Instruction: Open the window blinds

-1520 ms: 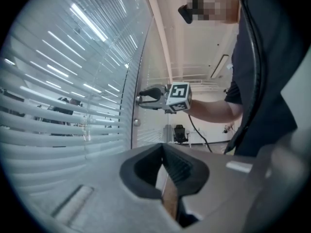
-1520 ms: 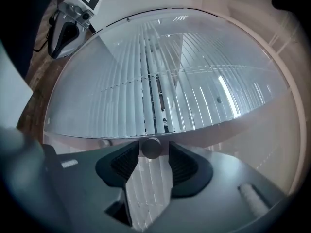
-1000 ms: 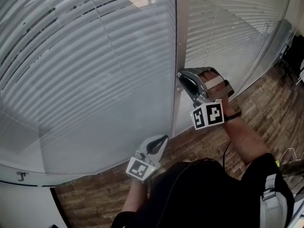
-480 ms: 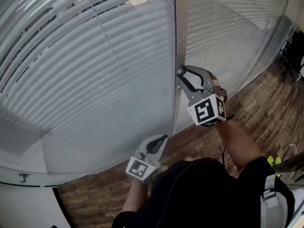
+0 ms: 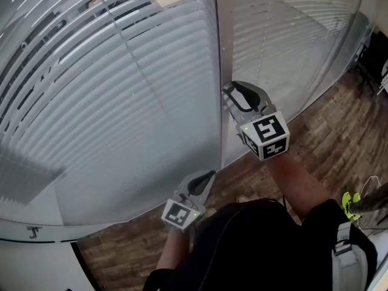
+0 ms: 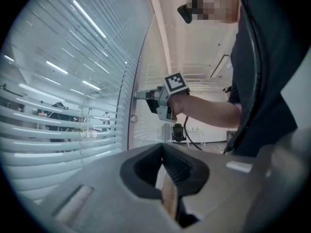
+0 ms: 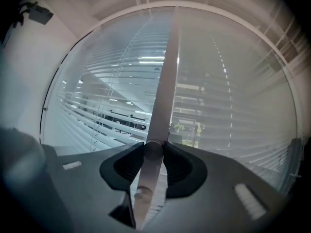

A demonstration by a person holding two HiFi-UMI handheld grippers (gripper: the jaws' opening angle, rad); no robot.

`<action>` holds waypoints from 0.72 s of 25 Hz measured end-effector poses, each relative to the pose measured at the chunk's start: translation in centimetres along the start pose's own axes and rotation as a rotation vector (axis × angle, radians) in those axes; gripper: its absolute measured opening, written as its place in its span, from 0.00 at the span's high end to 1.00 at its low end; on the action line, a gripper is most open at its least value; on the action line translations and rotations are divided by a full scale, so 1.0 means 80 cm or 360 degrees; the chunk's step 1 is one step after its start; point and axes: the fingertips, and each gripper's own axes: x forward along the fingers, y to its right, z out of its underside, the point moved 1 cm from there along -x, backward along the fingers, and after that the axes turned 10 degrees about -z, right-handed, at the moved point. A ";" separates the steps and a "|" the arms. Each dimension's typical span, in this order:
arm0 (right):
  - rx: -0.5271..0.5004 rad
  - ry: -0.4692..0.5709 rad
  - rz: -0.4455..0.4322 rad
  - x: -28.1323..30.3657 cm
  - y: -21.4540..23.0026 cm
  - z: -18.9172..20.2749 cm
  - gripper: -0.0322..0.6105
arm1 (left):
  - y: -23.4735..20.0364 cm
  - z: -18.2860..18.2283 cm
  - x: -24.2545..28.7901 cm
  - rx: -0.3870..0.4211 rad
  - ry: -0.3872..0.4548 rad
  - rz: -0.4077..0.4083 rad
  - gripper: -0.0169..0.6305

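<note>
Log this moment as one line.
right claw: shut on knob on window frame | left claw: shut, empty, apart from blinds | slats: partly open

Two tools (image 5: 211, 175) (image 5: 228, 90), two blinds (image 5: 121, 114) (image 5: 291, 35), one knob (image 7: 153, 148), one mullion (image 5: 223, 41)

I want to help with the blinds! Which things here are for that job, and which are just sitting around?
For the job: white slatted window blinds; small round grey knob on the grey metal window post; right tool, clamped on that knob.

Just around: left tool, shut and empty; black office chair; brown wooden floor.
</note>
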 end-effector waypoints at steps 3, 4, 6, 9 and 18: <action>0.0088 0.0025 -0.0002 -0.001 0.003 0.000 0.75 | -0.001 0.000 -0.002 -0.0002 -0.0010 -0.0003 0.97; 0.0107 0.0032 -0.0002 -0.001 0.003 -0.001 0.75 | -0.002 0.000 -0.002 -0.0003 -0.0014 -0.0004 0.97; 0.0144 0.0047 -0.0004 -0.001 0.002 -0.001 0.75 | -0.003 0.001 -0.004 0.0000 -0.0024 -0.0006 0.97; 0.0164 0.0058 0.0002 -0.002 0.002 -0.002 0.75 | -0.002 0.002 -0.004 0.0000 -0.0032 -0.0001 0.97; 0.0285 0.0091 -0.0009 -0.001 0.004 -0.002 0.75 | -0.002 0.003 -0.003 0.0004 -0.0039 -0.0010 0.97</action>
